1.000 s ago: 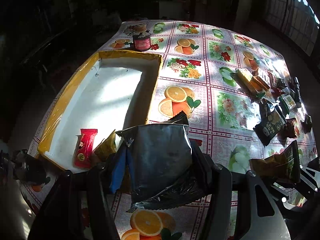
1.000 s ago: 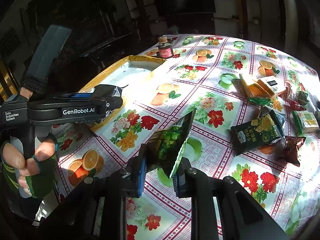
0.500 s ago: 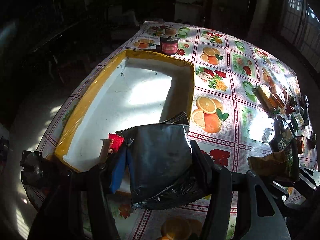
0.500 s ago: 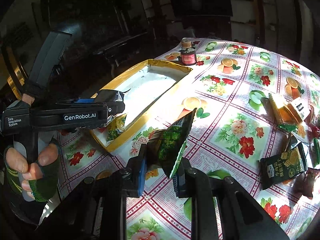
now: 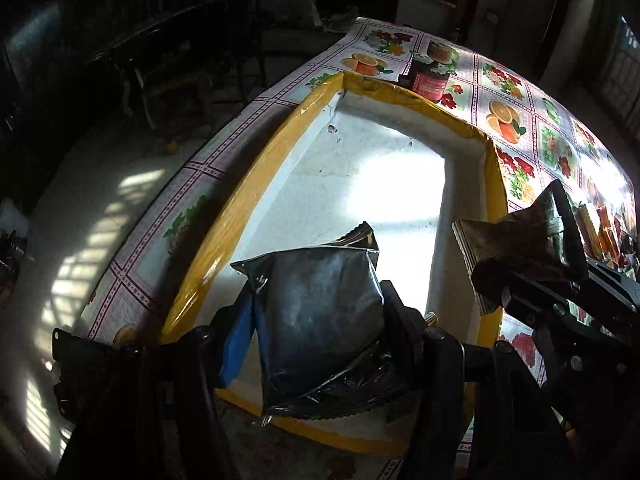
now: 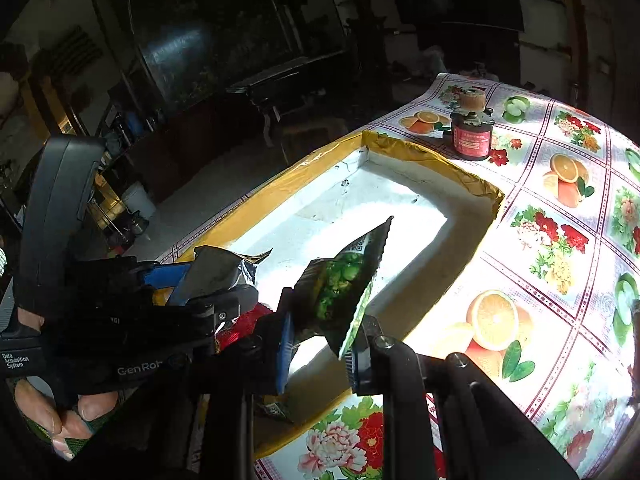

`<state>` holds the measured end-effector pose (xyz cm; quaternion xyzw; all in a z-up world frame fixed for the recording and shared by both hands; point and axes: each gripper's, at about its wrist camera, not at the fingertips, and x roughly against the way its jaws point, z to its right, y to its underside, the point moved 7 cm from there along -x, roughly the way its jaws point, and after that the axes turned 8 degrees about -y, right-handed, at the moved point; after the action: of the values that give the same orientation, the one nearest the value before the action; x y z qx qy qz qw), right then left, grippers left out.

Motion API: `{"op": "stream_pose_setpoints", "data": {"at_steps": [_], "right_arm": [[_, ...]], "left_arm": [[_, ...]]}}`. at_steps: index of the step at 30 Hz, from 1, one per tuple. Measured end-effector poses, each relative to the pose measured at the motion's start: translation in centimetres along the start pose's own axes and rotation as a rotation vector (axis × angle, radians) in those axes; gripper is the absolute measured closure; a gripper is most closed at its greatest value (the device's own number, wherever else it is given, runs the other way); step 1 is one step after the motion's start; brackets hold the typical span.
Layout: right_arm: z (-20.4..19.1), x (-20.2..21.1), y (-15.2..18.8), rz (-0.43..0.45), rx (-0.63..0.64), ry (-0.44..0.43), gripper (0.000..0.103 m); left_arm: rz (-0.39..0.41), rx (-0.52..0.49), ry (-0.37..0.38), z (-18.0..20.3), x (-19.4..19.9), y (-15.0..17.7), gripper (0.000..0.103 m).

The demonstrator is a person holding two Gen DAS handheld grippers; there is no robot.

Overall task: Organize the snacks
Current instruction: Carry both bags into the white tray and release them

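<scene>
Both grippers now over the yellow-rimmed box (image 5: 236, 216) — left fingers (image 5: 236, 340) gripping silver packet (image 5: 320, 312), right fingers (image 6: 285, 344) green packet (image 6: 340, 292)

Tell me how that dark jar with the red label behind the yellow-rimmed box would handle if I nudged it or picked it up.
The dark jar looks rigid and stands upright on the tablecloth, so a low nudge would probably slide it. It is squat, so likely not quick to tip, though something stacked on its lid could topple. It may be glass: probably heavy for its size and breakable.
</scene>
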<state>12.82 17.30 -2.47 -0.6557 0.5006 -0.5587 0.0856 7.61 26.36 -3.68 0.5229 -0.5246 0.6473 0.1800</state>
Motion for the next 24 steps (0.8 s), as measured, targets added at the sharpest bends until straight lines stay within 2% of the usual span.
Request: {"op": "stream_pose_setpoints", "data": {"at_steps": [7,12,17,20,22,24], "right_arm": [[0.6,-3.5,0.2,-0.078,0.001,-0.016,0.082],[0.7,-4.4,0.2,-0.121,0.009,-0.023,0.082],[0.8,-4.3,0.0,-0.135,0.036,0.006,0.079],[1.1,-3.6,0.2,-0.132,0.041,0.035,0.07],[1.1,-3.2,0.2,-0.128,0.041,0.051,0.057],[1.1,-2.6,0.2,-0.121,0.054,0.065,0.053]], "left_arm": [[-0.041,-0.001,-0.023,-0.4,-1.8,0.3,0.043],[-0.055,0.004,-0.037,-0.8,-2.4,0.2,0.043],[-0.081,0.013,-0.038,-0.8,-3.0,0.1,0.04],[-0.096,0.009,-0.051,-0.8,-3.2,0.1,0.038],[-0.106,0.015,-0.055,-0.8,-3.3,0.2,0.037],[-0.107,0.017,-0.058,-0.9,-3.1,0.2,0.036]]}}
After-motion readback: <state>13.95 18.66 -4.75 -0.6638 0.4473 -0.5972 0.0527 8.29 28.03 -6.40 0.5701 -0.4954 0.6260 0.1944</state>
